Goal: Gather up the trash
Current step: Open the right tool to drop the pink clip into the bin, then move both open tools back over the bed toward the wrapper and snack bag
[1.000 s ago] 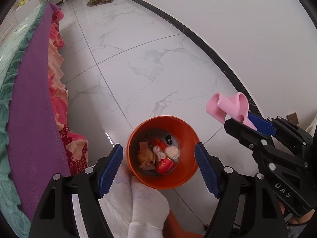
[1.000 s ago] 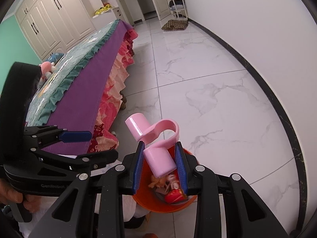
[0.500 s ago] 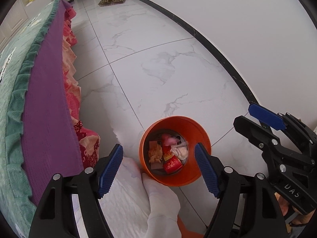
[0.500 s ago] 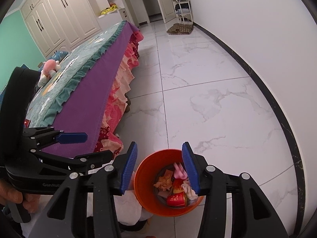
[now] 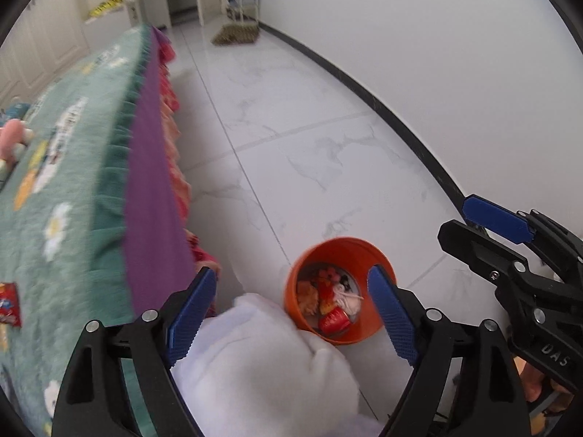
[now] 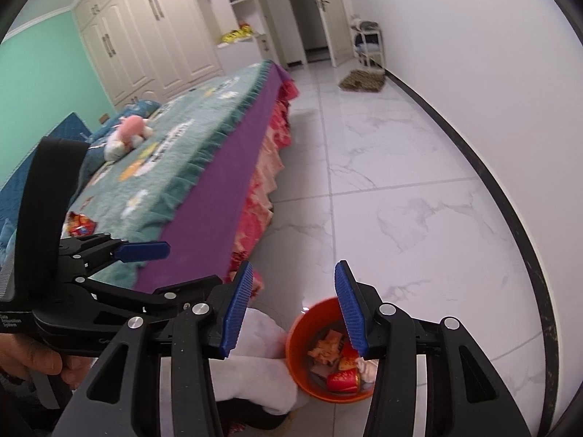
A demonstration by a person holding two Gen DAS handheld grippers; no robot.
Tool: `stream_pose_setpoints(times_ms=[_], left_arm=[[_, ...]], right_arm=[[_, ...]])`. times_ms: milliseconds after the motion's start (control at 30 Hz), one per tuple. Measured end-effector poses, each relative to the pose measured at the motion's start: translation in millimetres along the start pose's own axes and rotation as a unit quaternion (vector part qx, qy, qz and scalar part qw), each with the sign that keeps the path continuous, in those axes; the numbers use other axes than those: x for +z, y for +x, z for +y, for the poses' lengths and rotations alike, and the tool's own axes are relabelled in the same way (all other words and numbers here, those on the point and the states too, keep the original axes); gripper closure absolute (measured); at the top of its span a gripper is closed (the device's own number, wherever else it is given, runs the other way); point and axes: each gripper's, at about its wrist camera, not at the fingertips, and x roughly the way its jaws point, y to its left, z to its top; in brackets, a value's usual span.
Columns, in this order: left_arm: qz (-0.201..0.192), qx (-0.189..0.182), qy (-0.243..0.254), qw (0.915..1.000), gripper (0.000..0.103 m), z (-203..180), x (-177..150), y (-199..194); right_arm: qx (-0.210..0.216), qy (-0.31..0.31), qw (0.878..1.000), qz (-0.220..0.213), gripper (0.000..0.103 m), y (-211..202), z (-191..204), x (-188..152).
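An orange bin (image 5: 364, 251) stands on the marble floor beside the bed and holds mixed trash, including a red wrapper (image 5: 333, 320). It also shows in the right wrist view (image 6: 302, 342). My left gripper (image 5: 291, 313) is open and empty above the bin. My right gripper (image 6: 291, 306) is open and empty, a little above and left of the bin. A red snack wrapper (image 6: 78, 224) lies on the bed cover near the left gripper's finger; it also shows in the left wrist view (image 5: 9, 304).
The bed (image 6: 189, 153) with a green cover and purple skirt fills the left side. A pink plush toy (image 6: 127, 134) lies on it. White cloth (image 5: 262, 364) sits below the grippers. A white wall (image 6: 492, 73) runs along the right, wardrobes (image 6: 145, 36) at the back.
My right gripper opened and let go of a pink plastic piece, which dropped into the bin. Both grippers have since lifted and swung left, bringing the bed top into view.
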Motion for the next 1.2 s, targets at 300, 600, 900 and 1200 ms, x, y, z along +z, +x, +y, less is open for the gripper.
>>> stream_pose_setpoints(times_ms=[300, 600, 900, 1200], left_arm=[[-0.051, 0.034, -0.049, 0.9969, 0.018, 41.9, -26.5, -62.6], [-0.084, 0.077, -0.112, 0.9871, 0.018, 92.3, -67.0, -113.6], [-0.102, 0.129, -0.18, 0.9698, 0.012, 149.4, -118.8, -151.9], [-0.105, 0.174, -0.248, 0.9473, 0.012, 211.9, -165.3, -183.9]], right_arm=[[0.048, -0.052, 0.997, -0.022, 0.049, -26.1, 68.6, 10.3], [0.105, -0.114, 0.988, -0.026, 0.044, -34.6, 152.0, 15.6], [0.161, -0.173, 0.972, -0.02, 0.039, -27.5, 236.8, 18.1], [0.213, -0.229, 0.95, -0.003, 0.039, -10.8, 321.9, 17.3]])
